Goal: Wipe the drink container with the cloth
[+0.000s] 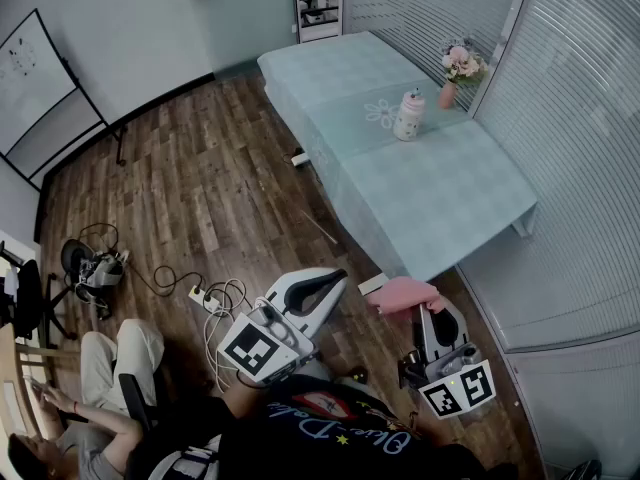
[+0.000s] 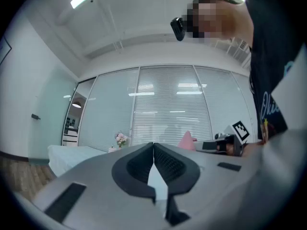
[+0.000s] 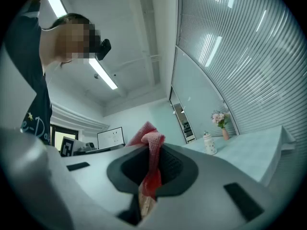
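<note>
The drink container, a white bottle with small dots and a pale cap, stands upright on the light green table; it shows small in the right gripper view. A pink cloth is pinched in my right gripper, its folded top poking above the jaws. My left gripper is shut with nothing between its pads. Both grippers are held low over the wooden floor, well short of the table.
A pink vase of flowers stands by the bottle near the blinds. Cables and a power strip lie on the floor. A seated person is at the lower left. A whiteboard stands at the left wall.
</note>
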The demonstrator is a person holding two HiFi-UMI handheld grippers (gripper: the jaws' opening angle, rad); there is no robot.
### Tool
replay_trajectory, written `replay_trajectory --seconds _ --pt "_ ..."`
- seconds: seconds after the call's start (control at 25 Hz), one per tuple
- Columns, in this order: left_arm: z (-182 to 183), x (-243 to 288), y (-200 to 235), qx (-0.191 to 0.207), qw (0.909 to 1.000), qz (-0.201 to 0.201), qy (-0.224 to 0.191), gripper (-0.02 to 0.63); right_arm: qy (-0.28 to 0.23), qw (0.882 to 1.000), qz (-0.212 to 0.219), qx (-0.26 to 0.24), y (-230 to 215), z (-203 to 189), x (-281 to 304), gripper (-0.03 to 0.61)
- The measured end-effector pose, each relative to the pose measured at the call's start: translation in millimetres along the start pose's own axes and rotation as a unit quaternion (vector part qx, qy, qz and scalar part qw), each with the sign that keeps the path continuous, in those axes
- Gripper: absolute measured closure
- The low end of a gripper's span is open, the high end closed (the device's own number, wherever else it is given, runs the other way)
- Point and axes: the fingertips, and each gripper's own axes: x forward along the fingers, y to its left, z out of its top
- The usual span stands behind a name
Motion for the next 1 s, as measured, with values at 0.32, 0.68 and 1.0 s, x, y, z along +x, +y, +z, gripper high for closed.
replay_trajectory --seconds 0.32,0.68,1.0 --pt "-5.3 -4.7 9.1 -0.01 0.9999 -0.012 -0.003 0.609 -0.009 1.0 -0.018 0.001 5.5 -4.5 4.3 0.555" --pt "-8.4 -27.7 17.8 -0.024 0.9993 -0.027 -0.011 0.609 -0.024 0.999 -0.042 0.001 23.2 -10.4 4.8 0.554" --pt "-12.9 -47.0 22.9 -0.023 0.9993 -0.026 -0.014 0.609 -0.026 0.998 -0.064 -0.013 31.3 -9.0 3.6 0.554"
